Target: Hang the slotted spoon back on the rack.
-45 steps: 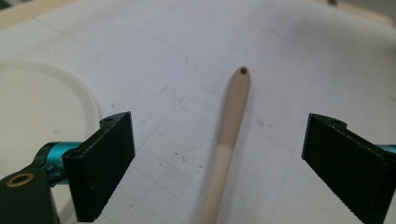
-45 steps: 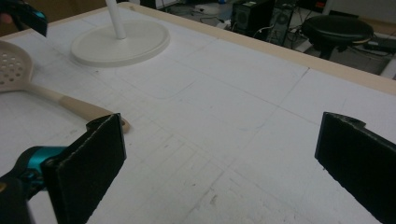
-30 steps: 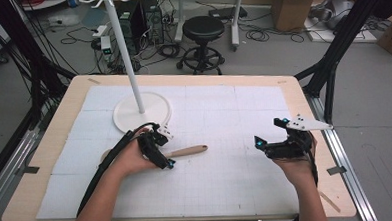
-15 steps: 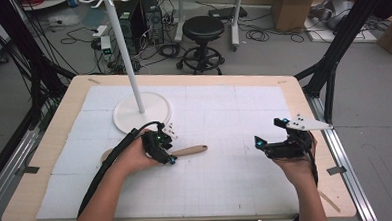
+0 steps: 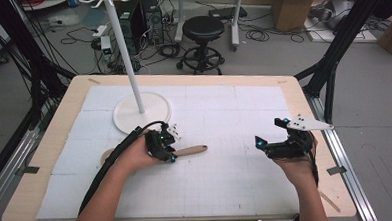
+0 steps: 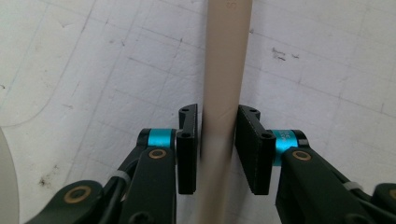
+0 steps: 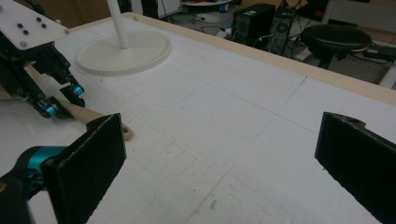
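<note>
**Wooden handle between the left jaws on the gridded table**

A wood-rimmed table [image 5: 304,111] covered with white gridded sheets is seen in a workshop, with a black round stool [image 5: 204,27] and cables on the grey floor behind it. On the sheets lies a pale wooden handle with a rounded end [image 5: 191,151], a little in front of the round white base of a tall white pole stand [image 5: 151,106]. The handle is taken near one end by the left gripper [image 5: 169,150]; the rounded end projects from the jaws toward the table's middle. In the left gripper view the handle [image 6: 224,93] is seen running straight between the two black pads [image 6: 187,149], which have just been closing; the pad on one side is against the wood, while on the other a thin gap may remain, so a firm grip cannot be confirmed. The right gripper [image 5: 272,137] is held well apart from the handle, toward the table's right edge, and its jaws are spread wide with nothing between them. From the right gripper view the handle [image 7: 91,115] and the left gripper [image 7: 56,100] are seen farther off.
</note>
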### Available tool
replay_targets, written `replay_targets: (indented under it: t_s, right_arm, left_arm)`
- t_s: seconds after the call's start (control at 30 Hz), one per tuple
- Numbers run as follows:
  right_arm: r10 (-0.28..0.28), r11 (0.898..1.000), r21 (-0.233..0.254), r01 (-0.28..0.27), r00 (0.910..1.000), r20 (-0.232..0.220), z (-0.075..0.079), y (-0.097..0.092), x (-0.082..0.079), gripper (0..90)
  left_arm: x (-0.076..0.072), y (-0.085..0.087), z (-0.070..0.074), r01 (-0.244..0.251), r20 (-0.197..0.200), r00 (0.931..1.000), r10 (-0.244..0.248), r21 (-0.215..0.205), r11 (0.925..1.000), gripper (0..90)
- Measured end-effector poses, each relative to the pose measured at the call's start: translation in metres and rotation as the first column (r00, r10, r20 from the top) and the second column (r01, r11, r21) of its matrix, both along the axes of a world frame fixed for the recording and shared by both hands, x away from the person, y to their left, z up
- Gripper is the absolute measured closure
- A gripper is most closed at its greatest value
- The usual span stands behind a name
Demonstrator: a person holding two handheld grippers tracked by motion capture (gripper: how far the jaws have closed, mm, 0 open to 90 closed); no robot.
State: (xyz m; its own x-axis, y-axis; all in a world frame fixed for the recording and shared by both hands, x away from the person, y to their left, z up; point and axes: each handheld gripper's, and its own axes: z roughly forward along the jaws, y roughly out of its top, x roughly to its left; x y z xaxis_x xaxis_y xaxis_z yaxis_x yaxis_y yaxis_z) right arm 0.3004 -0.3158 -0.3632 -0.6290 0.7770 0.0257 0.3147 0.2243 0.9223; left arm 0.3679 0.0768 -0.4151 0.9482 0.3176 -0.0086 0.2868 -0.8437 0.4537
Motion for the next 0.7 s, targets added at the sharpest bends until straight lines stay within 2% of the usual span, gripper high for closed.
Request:
replay_targets:
  t_s: [0.23,0.27,0.3,0.33,0.37,0.5,0.53,0.57,0.6,0.7]
  right_arm:
    - [0.000,1.000,-0.001,0.000,1.0000,-0.005,0.000,0.001,-0.001,0.8]
    - [-0.002,1.000,0.000,0.002,1.0000,-0.003,0.000,0.000,-0.001,0.8]
    - [-0.002,1.000,0.000,0.002,1.0000,-0.004,0.000,0.000,-0.001,0.8]
    - [-0.003,1.000,0.002,0.003,1.0000,-0.005,0.000,0.000,-0.001,0.8]
    - [-0.003,1.000,0.002,0.003,1.0000,-0.005,0.000,0.000,-0.001,0.8]
    - [-0.002,1.000,0.001,0.002,1.0000,-0.005,0.000,0.000,0.000,0.8]
    - [-0.002,1.000,0.001,0.002,1.0000,-0.005,0.000,0.000,0.000,0.8]
    - [-0.002,1.000,0.001,0.002,1.0000,-0.005,0.000,0.000,0.000,0.8]
    - [-0.001,1.000,0.001,0.001,1.0000,-0.007,0.000,0.000,0.000,0.8]
    - [0.004,1.000,-0.003,-0.004,1.0000,-0.003,-0.001,0.001,0.000,0.8]
  left_arm:
    - [-0.002,-0.002,0.001,0.043,0.022,0.9988,-0.043,0.018,0.9989,73.6]
    - [-0.003,-0.001,0.002,0.048,0.040,0.9980,-0.048,0.015,0.9988,73.7]
    - [-0.003,-0.001,0.002,0.048,0.040,0.9980,-0.048,0.015,0.9988,73.8]
    - [-0.004,0.001,0.006,0.035,0.072,0.9967,-0.036,0.013,0.9993,73.9]
    - [-0.004,0.001,0.006,0.035,0.072,0.9967,-0.036,0.013,0.9993,73.9]
    - [-0.006,0.014,0.023,0.013,0.091,0.9959,-0.007,-0.076,0.9970,74.0]
    - [-0.008,0.023,0.035,-0.001,0.111,0.9937,0.016,-0.137,0.9906,74.0]
    - [-0.008,0.023,0.035,-0.001,0.111,0.9937,0.016,-0.137,0.9906,74.0]
    - [-0.009,0.033,0.046,-0.014,0.143,0.9887,0.044,-0.201,0.9795,74.0]
    - [-0.012,0.045,0.060,-0.024,0.168,0.9830,0.075,-0.287,0.9576,74.1]
